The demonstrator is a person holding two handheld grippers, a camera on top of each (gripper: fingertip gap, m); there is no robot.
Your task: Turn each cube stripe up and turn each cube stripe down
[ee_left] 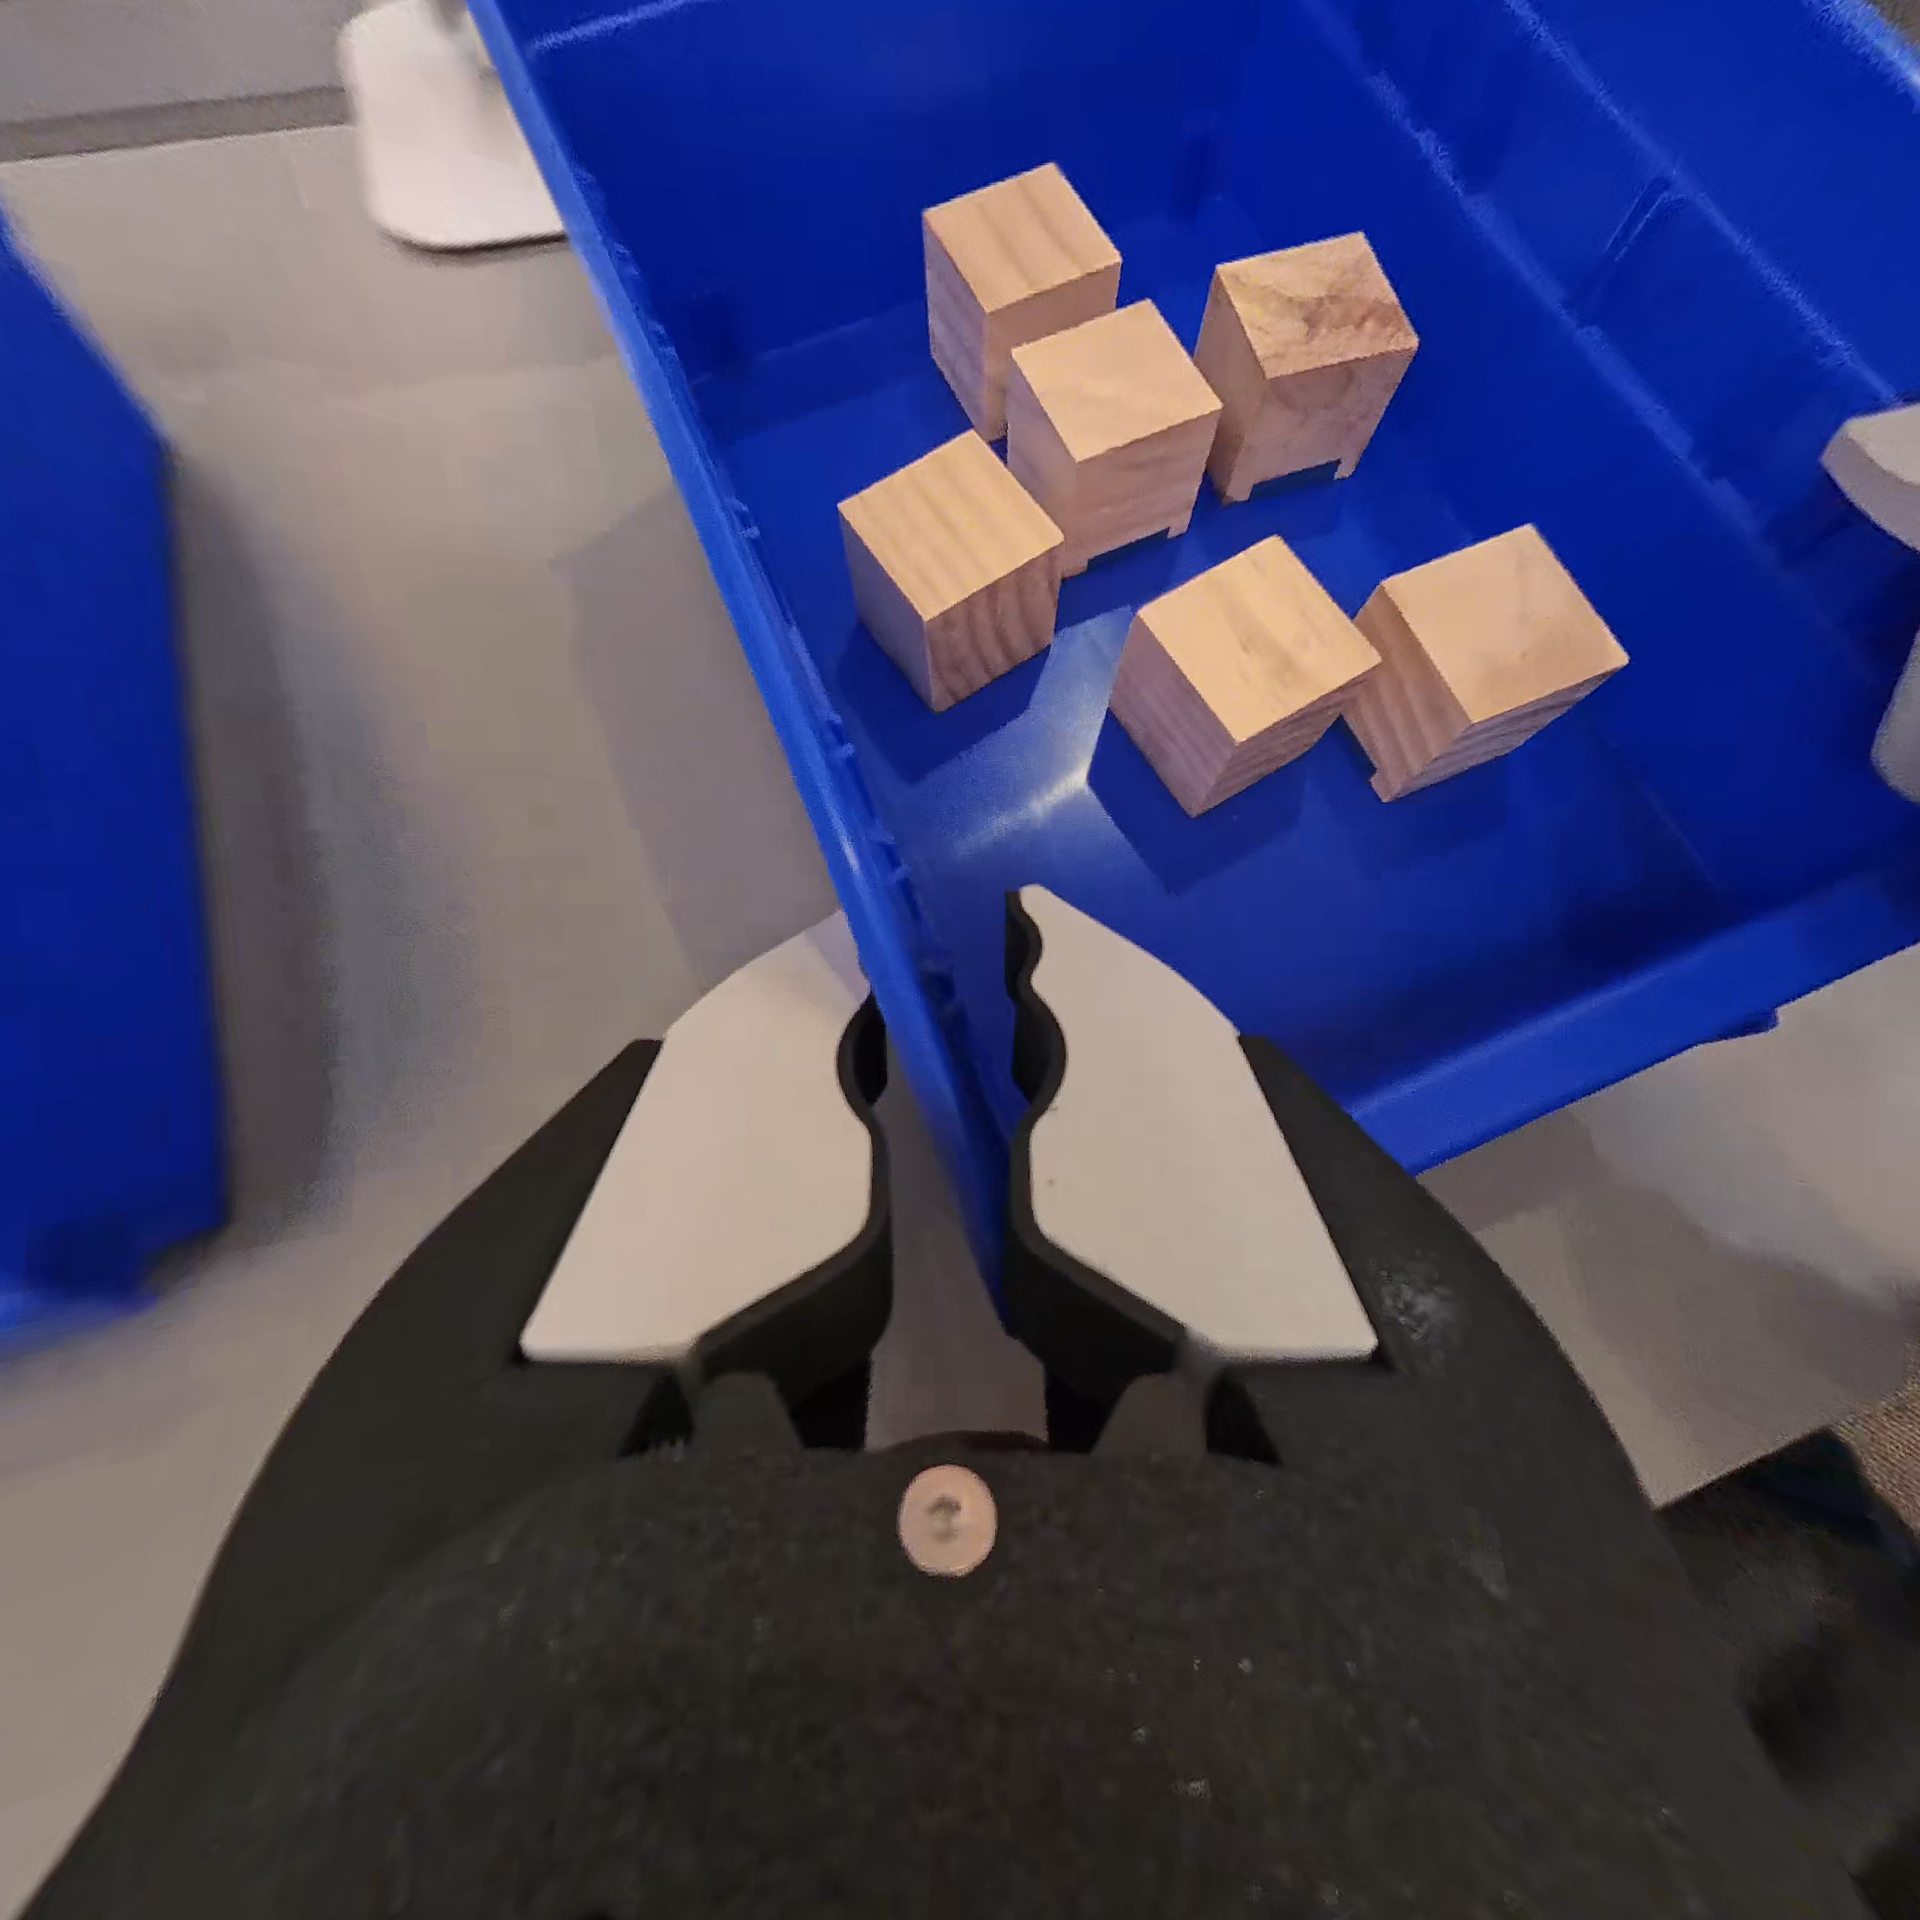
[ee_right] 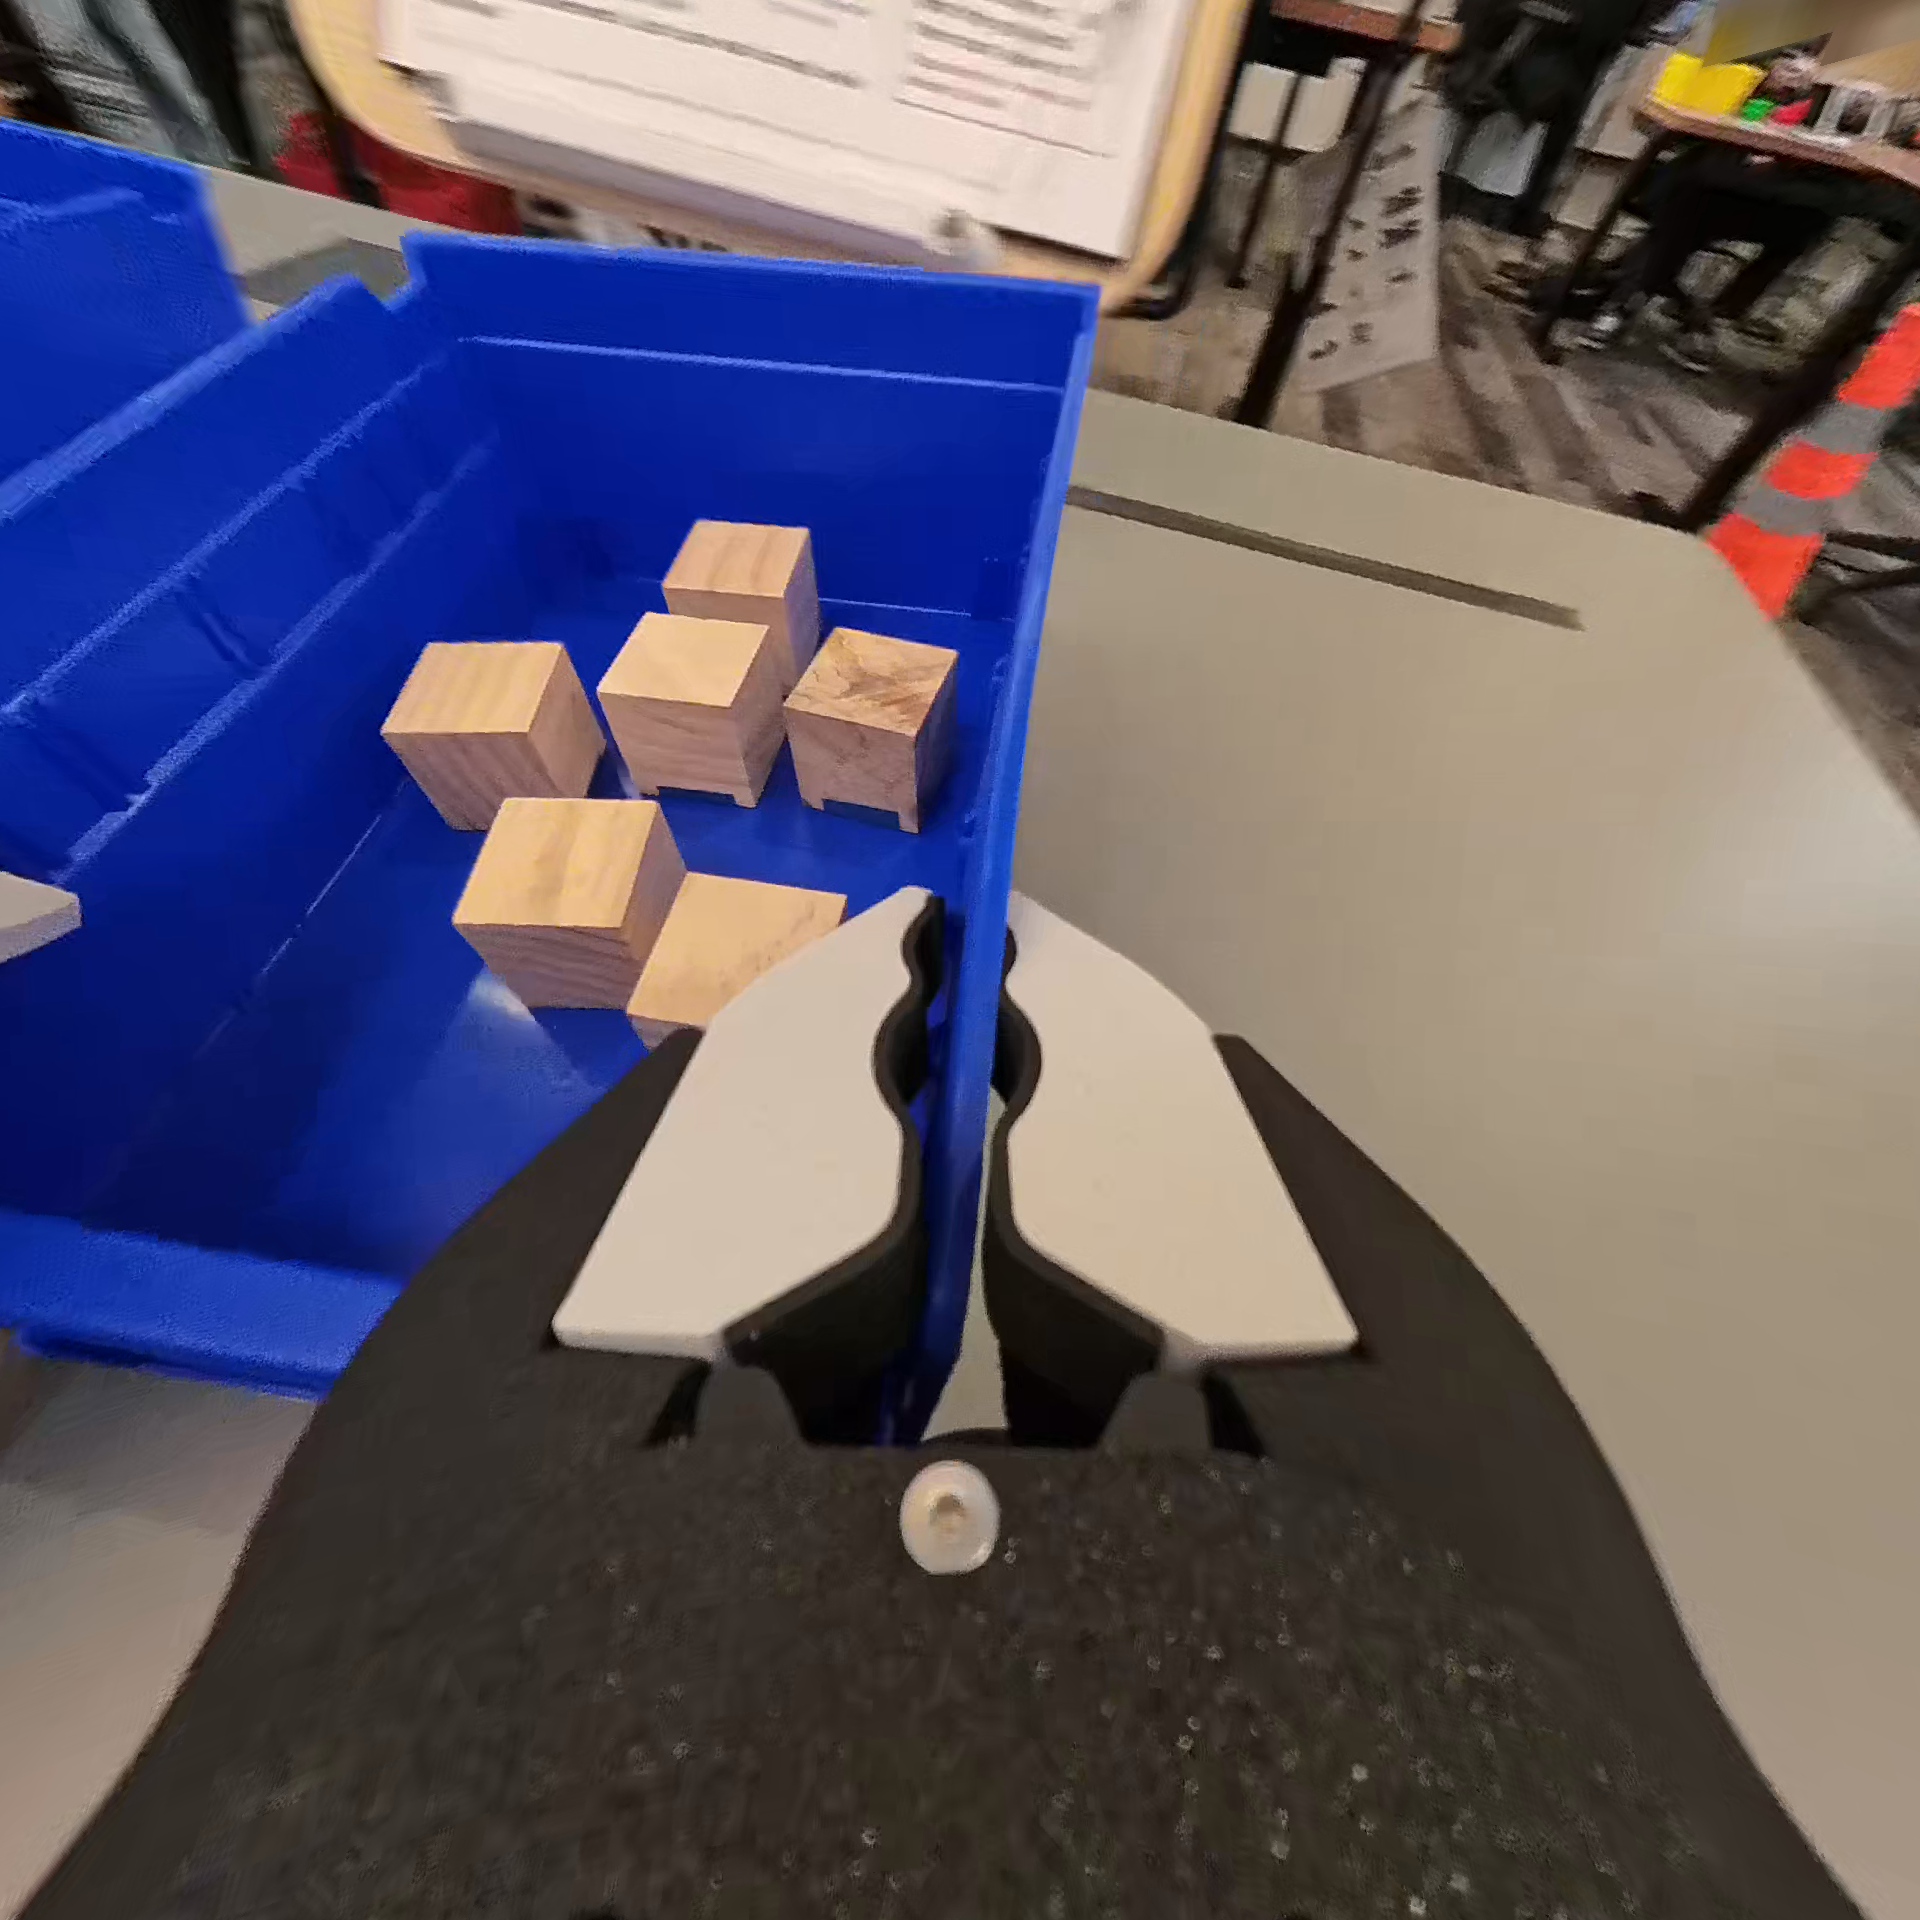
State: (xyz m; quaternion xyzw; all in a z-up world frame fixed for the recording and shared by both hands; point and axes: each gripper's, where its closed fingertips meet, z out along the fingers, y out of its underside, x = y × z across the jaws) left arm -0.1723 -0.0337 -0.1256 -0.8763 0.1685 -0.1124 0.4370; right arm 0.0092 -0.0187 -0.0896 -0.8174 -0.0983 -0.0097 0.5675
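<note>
A: Left gripper (ee_left: 940, 1023): where, and what state?
B: Low on the near end of the blue bin (ee_left: 1507, 935). One finger outside the left wall, the other inside. Pinching that wall.

A: Right gripper (ee_right: 961, 956)?
B: Same hold on the opposite side. Fingers straddle the bin (ee_right: 260, 1091) at its right wall and are pressed onto it, one inside, one outside.

A: Cubes?
B: Six wooden cubes (ee_left: 1112, 431) on the bin floor, in a loose cluster toward the far half. Right wrist view shows the same six (ee_right: 691, 701); the nearest is partly hidden behind the inner finger.

A: Stripes?
B: None visible on any upper face. Plain wood grain on top. Some cubes show a notch cut along the bottom edge, most clearly the darker cube (ee_left: 1304, 358) and the middle one.

A: Contact between cubes?
B: Several touching or just beside each other. No gripper touches a cube.

A: Surroundings?
B: Bin close over a grey table (ee_right: 1403, 831); whether it rests there I cannot tell. A second blue bin (ee_left: 83, 831) to the left, apart. An orange cone (ee_right: 1808, 468) beyond the table's far right corner. Background blurred.
</note>
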